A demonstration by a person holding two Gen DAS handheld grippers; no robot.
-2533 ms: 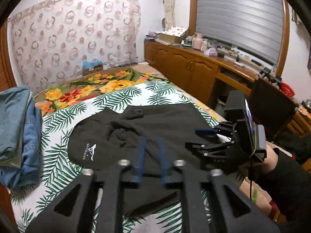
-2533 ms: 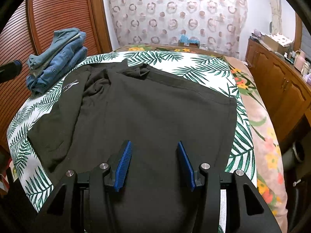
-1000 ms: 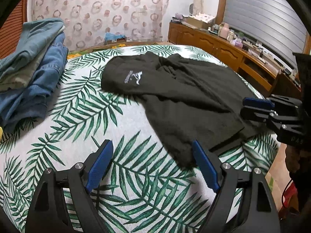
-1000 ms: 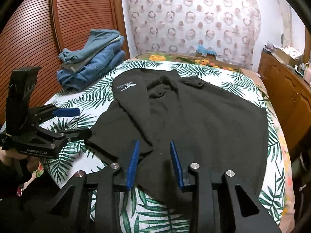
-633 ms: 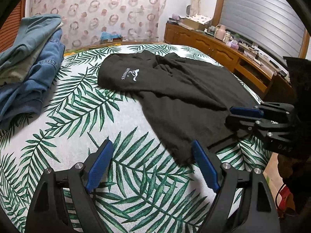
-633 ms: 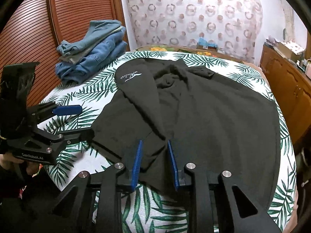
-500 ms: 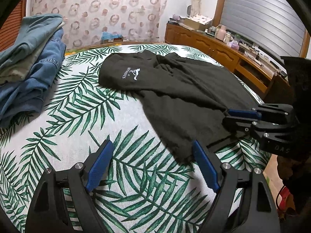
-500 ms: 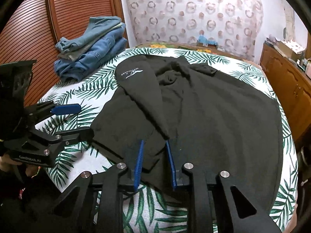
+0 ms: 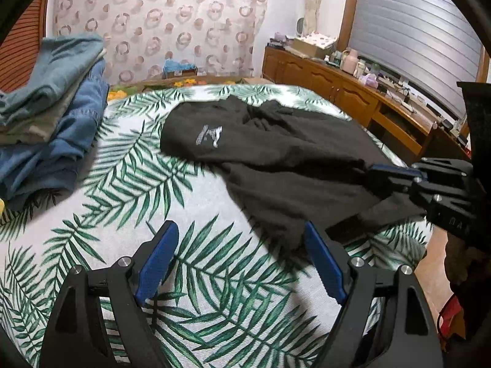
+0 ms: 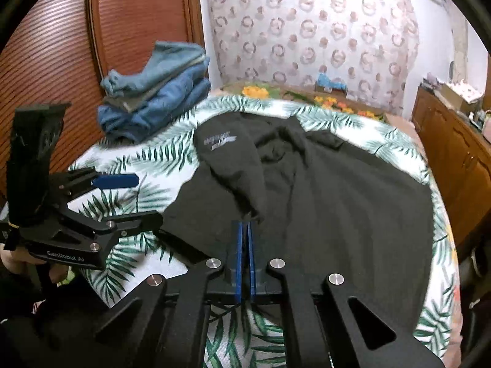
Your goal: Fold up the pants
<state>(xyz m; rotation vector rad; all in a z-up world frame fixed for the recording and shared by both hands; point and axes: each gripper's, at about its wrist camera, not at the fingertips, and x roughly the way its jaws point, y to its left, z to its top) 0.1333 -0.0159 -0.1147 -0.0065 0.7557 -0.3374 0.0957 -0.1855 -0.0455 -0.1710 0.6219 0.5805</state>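
A: What's the room like?

B: A bedroom. The bed (image 9: 101, 224) has a palm-leaf sheet, a ring-patterned curtain (image 10: 307, 30) hangs behind it, and a wooden cabinet (image 9: 337, 92) runs along the right wall.

A: And the pants?

B: The black pants (image 10: 337, 202) lie spread over the middle and right of the bed, partly folded, with one flap showing a white logo (image 9: 210, 135) turned over on top. Jeans (image 10: 156, 104) are stacked at the far left corner, apart from them.

A: What about the tongs?

B: The right gripper (image 10: 244, 230) has its blue pads pressed together on the pants' near edge, pinching the cloth. The left gripper (image 9: 242, 245) stands wide apart above the sheet, holding nothing, with the pants' near-left corner just beside its right finger (image 9: 322, 266).

A: Is that corner touching?

B: I cannot tell.
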